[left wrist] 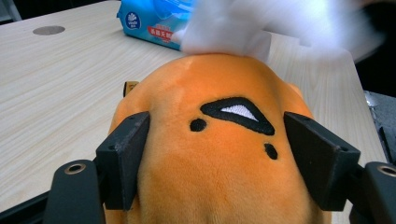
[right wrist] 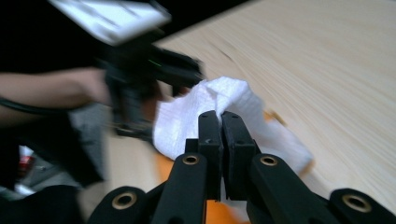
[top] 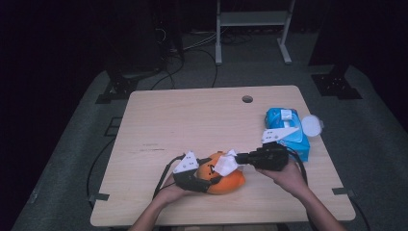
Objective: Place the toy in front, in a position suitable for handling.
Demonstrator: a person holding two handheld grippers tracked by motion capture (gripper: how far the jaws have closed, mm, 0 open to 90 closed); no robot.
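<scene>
We start at the orange plush toy [top: 222, 178], which lies near the front edge of the table [top: 192, 115]. It sits between the jaws of the left gripper [left wrist: 224, 154]: in the left gripper view one black pad stands at each flank of the toy, pressed into the fur, so these half-open jaws have the toy clamped from both sides. Ahead of those jaws we see the toy's stitched face: a black, white-filled triangular mouth with two black dots beside it.

On top of the toy, beyond the left jaws, rests a white wipe [top: 226, 163]. The right gripper [right wrist: 220, 122] has this wipe pinched: its two jaws are closed tight together, with the crumpled white sheet bunched around and past their tips. In the right gripper view the picture is blurred, and beyond the wipe we make out the left gripper's dark body and the hand that carries it.

Farther out, behind the right gripper in the high view, lies a blue pack of wipes [top: 287, 131] with a white flap on top. In the left gripper view its front carries a round blue logo and a red strip of print, too small for us to read.
</scene>
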